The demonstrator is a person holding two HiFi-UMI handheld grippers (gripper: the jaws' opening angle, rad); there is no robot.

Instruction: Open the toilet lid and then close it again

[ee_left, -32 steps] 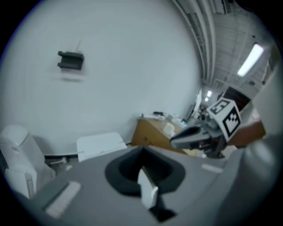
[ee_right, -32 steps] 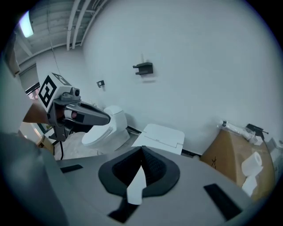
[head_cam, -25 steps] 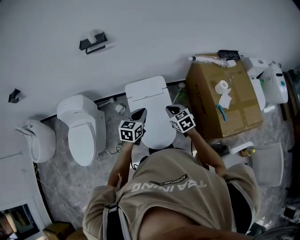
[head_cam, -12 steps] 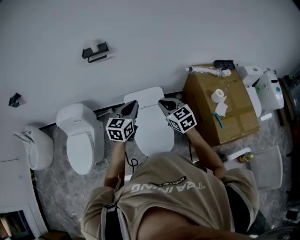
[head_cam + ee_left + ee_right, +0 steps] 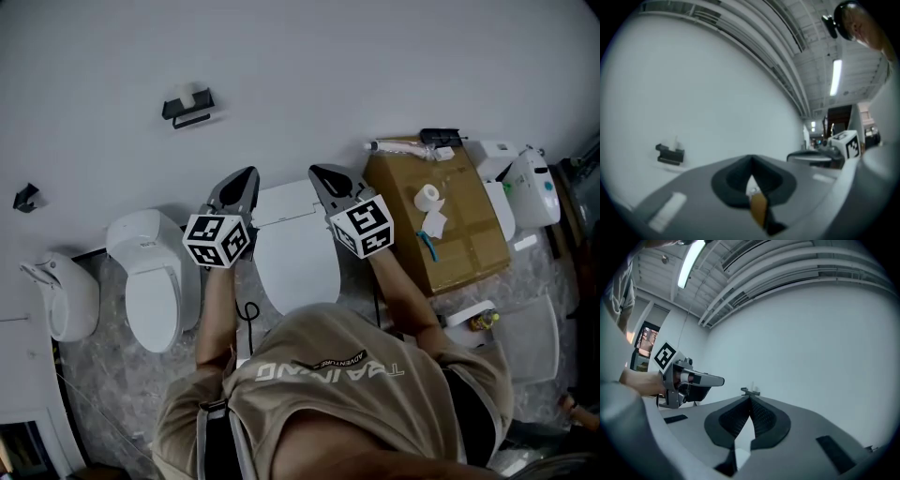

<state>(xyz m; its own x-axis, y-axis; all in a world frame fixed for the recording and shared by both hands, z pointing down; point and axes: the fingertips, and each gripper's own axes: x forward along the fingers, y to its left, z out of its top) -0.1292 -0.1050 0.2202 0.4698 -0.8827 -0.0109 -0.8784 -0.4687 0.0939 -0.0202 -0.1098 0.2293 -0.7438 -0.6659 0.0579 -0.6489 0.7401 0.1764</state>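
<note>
The white toilet [image 5: 298, 258] stands against the wall with its lid [image 5: 302, 272] down. In the head view both grippers are held up in front of the wall, above the toilet's back. My left gripper [image 5: 244, 180] is over its left rear corner and my right gripper [image 5: 319, 174] over its right rear corner; neither touches the toilet. Both point up at the white wall, so the two gripper views show no toilet. The left gripper [image 5: 751, 161] has its jaws together on nothing, and so does the right gripper [image 5: 750, 398]. Each gripper view shows the other gripper at its side.
A second toilet [image 5: 155, 281] and a urinal [image 5: 61, 295] stand to the left. A cardboard box [image 5: 441, 216] with a paper roll [image 5: 428, 197] on it sits close on the right. A black paper holder [image 5: 187, 103] hangs on the wall.
Both grippers have risen from just over the toilet lid toward the wall. The left one has also drifted left. The lid stays down.
</note>
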